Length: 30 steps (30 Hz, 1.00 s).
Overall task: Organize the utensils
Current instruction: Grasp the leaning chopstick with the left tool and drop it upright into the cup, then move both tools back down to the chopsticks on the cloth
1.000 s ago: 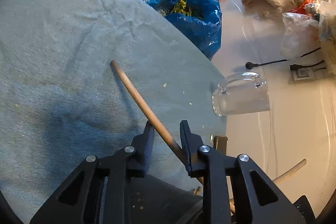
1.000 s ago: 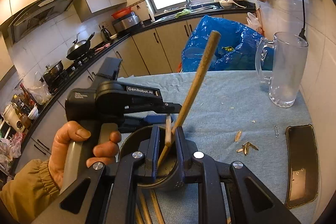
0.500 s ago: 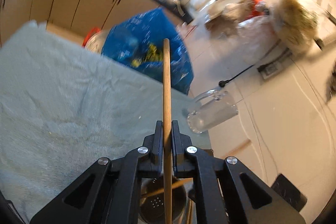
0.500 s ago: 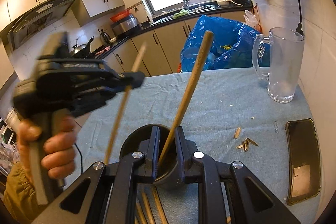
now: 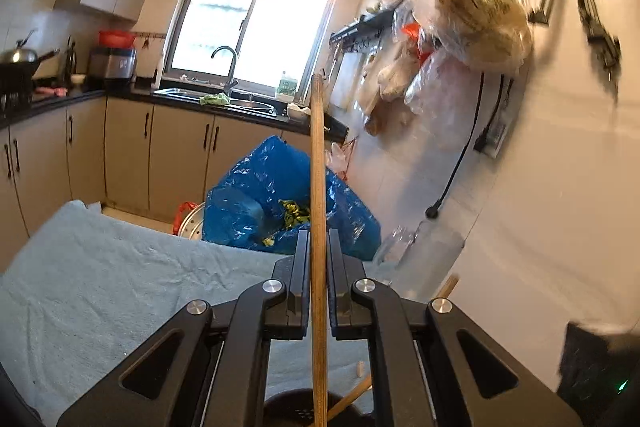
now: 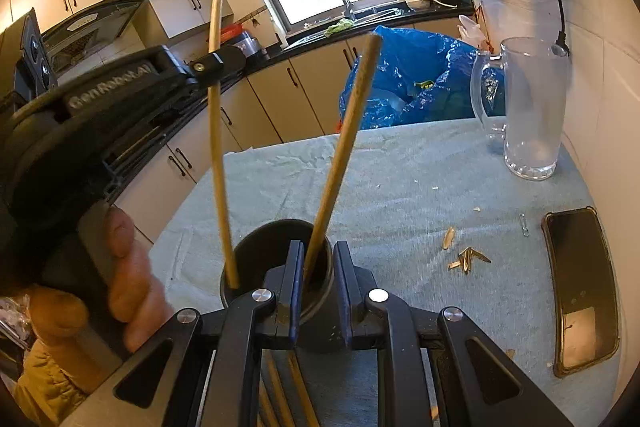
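My left gripper [image 5: 319, 259] is shut on a wooden chopstick [image 5: 318, 187] and holds it upright; its lower end dips into the black utensil holder [image 5: 296, 409]. The right wrist view shows the left gripper [image 6: 212, 61] with that chopstick [image 6: 218, 147], its tip at the left rim of the holder [image 6: 276, 255]. My right gripper [image 6: 316, 267] is shut on the holder's near rim. A second chopstick [image 6: 344, 143] leans in the holder. Several more chopsticks [image 6: 280, 399] lie on the cloth under my right gripper.
A glass mug [image 6: 528, 111] stands at the table's far right by the wall. A black phone [image 6: 580, 291] lies at the right edge, with wood chips [image 6: 466, 259] near it. A blue plastic bag [image 6: 408, 83] sits beyond the cloth-covered table [image 6: 400, 179].
My left gripper closed on the chopstick, lifted it off the cloth, turned it upright and lowered its end into the holder. My right gripper stayed on the holder.
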Available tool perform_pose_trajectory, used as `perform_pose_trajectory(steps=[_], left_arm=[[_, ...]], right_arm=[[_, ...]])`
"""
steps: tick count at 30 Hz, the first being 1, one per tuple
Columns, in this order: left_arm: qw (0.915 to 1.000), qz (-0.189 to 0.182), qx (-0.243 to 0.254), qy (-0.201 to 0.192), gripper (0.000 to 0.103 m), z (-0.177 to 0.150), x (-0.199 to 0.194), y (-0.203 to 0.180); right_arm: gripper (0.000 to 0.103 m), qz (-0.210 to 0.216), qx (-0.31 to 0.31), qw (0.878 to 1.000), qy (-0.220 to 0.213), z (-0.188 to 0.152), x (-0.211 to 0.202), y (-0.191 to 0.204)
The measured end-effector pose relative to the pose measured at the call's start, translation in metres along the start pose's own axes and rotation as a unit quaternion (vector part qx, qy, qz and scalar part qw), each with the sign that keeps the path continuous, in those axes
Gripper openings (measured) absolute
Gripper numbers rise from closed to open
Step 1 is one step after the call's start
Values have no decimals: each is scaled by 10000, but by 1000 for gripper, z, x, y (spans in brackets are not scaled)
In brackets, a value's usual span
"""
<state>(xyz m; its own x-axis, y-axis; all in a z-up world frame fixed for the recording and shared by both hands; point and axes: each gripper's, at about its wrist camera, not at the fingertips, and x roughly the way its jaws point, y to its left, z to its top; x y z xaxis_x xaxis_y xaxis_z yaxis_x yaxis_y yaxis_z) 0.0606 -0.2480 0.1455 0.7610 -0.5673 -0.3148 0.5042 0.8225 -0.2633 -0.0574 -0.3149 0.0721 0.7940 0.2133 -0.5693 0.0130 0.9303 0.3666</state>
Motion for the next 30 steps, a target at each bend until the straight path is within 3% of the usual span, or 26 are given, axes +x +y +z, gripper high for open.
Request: perform_pose_trajectory(steps=[4, 12, 14, 16, 18, 21, 23, 28, 30], left_arm=[[9990, 253, 357, 60, 6, -14, 1, -4], [9983, 351, 195, 433, 10, -26, -8, 3], [9975, 403, 170, 553, 29, -28, -12, 4], [9970, 452, 146, 604, 39, -28, -20, 5], [9972, 474, 86, 575, 41, -24, -34, 7], [9965, 602, 10, 581, 53, -20, -56, 11], [9962, 679, -117, 526, 62, -20, -80, 18], [9919, 844, -449, 837, 67, -47, -122, 39], [9863, 810, -619, 1296, 67, -72, -128, 47]], right_arm=[[16, -27, 37, 10000, 18, -2, 3, -3], [17, -84, 97, 9999, -26, -5, -3, -3], [22, -80, 123, 9999, -53, -7, -8, -3], [27, -107, 138, 9998, -96, -7, -14, -2], [28, -141, 157, 9997, -156, -7, -23, -2], [30, -181, 178, 9993, -263, -10, -44, -2], [38, -242, 136, 9991, -313, -17, -61, -2], [41, -460, -153, 9987, 150, -57, -86, -3], [41, -523, -242, 9975, 410, -80, -90, -6]])
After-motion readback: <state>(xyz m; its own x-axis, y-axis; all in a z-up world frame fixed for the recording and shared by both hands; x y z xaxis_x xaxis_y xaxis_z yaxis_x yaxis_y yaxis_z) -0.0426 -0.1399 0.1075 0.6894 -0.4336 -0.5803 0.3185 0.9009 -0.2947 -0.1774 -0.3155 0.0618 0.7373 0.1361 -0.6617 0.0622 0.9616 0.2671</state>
